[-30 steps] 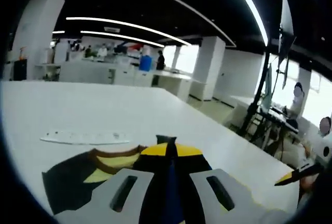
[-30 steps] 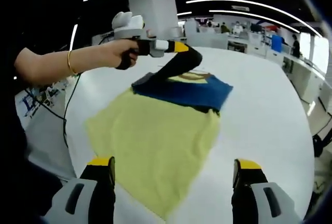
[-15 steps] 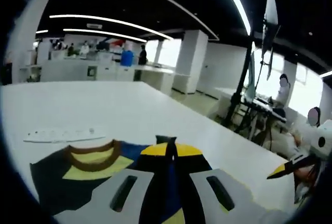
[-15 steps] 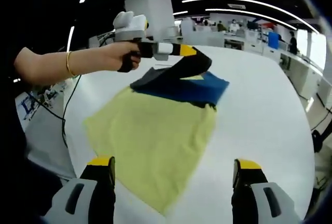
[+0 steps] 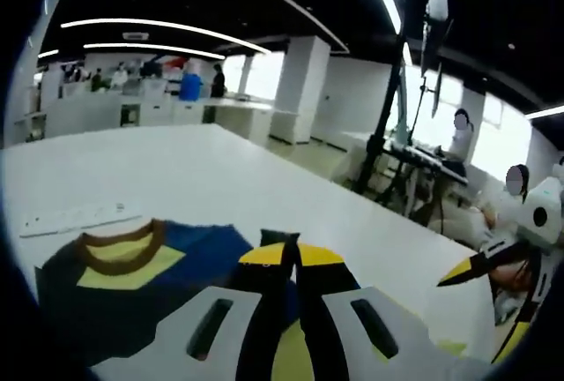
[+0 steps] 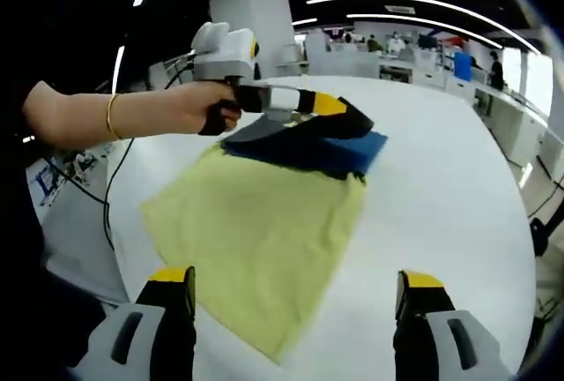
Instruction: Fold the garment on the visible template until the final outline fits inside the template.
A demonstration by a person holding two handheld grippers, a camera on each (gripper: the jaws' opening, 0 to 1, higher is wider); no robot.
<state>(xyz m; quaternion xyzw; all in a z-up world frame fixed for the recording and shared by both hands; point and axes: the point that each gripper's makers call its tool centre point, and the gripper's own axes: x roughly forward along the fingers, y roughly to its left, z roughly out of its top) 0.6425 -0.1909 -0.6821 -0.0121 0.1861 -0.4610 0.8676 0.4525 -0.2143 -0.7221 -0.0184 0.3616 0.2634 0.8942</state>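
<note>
In the right gripper view a garment (image 6: 264, 222) lies spread on a white table (image 6: 441, 196); most of what shows is a pale yellow panel, lying flat with its near corner pointing toward the camera, and at its far end there is a blue and dark part (image 6: 330, 147); the left gripper (image 6: 361, 123) comes in from the left of that view, held in a person's hand (image 6: 207, 108) with a gold bangle (image 6: 112, 116) on the wrist; its yellow-tipped black jaws are pressed together on a dark fold of the garment, which hangs from them just above the blue part; in the left gripper view those same jaws rise from the bottom edge, closed tight with fabric between them, and beyond them lies the garment's neck end, dark and blue with a brown collar (image 5: 119, 253) around a yellow patch; just past the collar a flat white strip (image 5: 79, 216) rests on the table, near the cloth but apart from it; the right gripper (image 6: 295, 297) hovers over the near end of the yellow panel, its two jaws spread wide with nothing between them, touching neither cloth nor table; it also shows at the right edge of the left gripper view (image 5: 476, 268); no template outline can be made out under the cloth; behind the table stand white pillars (image 5: 298, 90) and a tripod stand (image 5: 388, 143).
</note>
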